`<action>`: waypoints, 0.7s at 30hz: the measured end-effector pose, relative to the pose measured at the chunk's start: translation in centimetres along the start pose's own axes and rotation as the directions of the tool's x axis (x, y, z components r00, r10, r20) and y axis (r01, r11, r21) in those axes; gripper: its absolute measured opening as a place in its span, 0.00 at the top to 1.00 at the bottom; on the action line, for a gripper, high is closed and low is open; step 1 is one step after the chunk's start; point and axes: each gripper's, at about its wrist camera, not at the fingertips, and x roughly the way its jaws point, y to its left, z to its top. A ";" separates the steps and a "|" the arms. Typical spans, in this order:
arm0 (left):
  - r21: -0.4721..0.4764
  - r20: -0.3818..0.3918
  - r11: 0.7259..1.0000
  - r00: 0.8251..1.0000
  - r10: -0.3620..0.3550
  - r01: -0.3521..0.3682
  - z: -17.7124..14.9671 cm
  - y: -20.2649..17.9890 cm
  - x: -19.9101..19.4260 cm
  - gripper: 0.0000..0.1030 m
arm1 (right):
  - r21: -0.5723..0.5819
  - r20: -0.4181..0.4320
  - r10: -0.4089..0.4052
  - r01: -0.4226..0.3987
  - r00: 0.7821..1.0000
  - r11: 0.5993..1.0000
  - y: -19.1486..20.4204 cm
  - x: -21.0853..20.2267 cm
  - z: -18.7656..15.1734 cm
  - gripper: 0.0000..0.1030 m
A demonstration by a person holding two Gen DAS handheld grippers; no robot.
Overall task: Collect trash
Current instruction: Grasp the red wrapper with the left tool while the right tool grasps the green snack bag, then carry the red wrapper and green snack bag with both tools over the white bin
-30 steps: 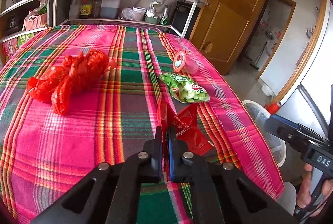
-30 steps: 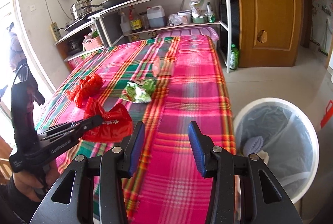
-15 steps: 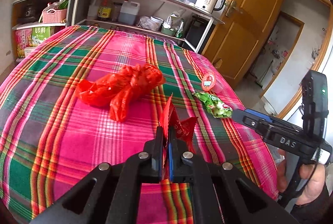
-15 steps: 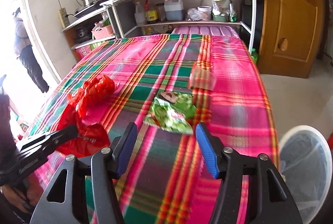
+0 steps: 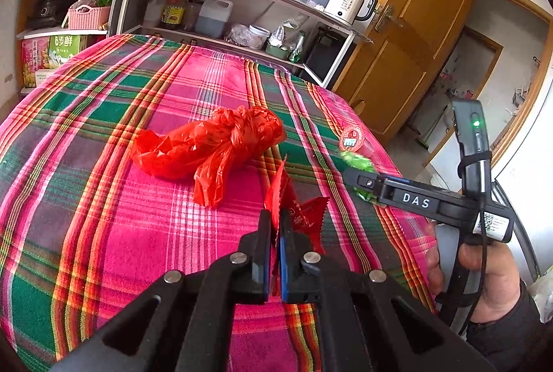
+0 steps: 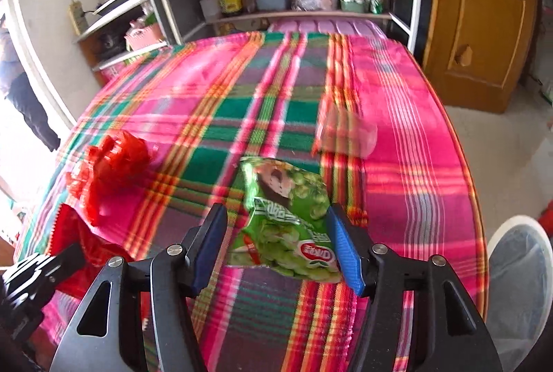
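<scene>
Plastic bag [image 5: 211,147], clear cup [image 6: 345,133] beyond green wrapper [image 6: 287,223].

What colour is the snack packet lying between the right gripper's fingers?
Green, with a red logo: the snack packet shows best in the right wrist view.

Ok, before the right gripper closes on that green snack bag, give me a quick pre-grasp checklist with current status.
1. Right gripper open, jaws just widened: ok.
2. Green snack bag between the pads: ok, lying flat on the tablecloth.
3. Pads low enough to pinch the bag: cannot tell.
4. Left gripper shut on the red wrapper: ok.
5. Left gripper clear of the bag: ok, off to the side.
6. Trash bin in view by the table edge: ok.
</scene>
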 end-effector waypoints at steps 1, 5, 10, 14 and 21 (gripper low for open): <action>0.000 -0.001 1.000 1.000 -0.001 0.001 0.0 0.0 0.1 0.96 | 0.011 -0.004 -0.001 0.001 1.000 1.000 -0.2 0.0 -0.1 0.41; 0.005 -0.004 1.000 1.000 0.000 0.000 -0.1 -0.1 0.2 0.96 | 0.036 0.000 0.015 -0.015 1.000 0.999 -0.8 -0.7 -0.4 0.49; 0.013 -0.003 1.000 1.000 0.008 -0.008 -0.1 -0.4 0.1 0.96 | 0.023 0.026 0.014 -0.014 1.000 1.000 -0.6 -1.9 -1.0 0.57; 0.023 0.001 1.000 1.000 0.012 -0.012 0.0 -0.9 -0.2 0.96 | 0.020 0.044 0.029 -0.030 0.999 0.999 -0.9 -3.5 -1.6 0.59; 0.039 0.015 0.999 1.000 -0.007 0.006 0.3 -2.6 -1.0 0.96 | 0.015 0.084 0.031 -0.033 0.996 0.999 -1.9 -7.2 -3.5 0.59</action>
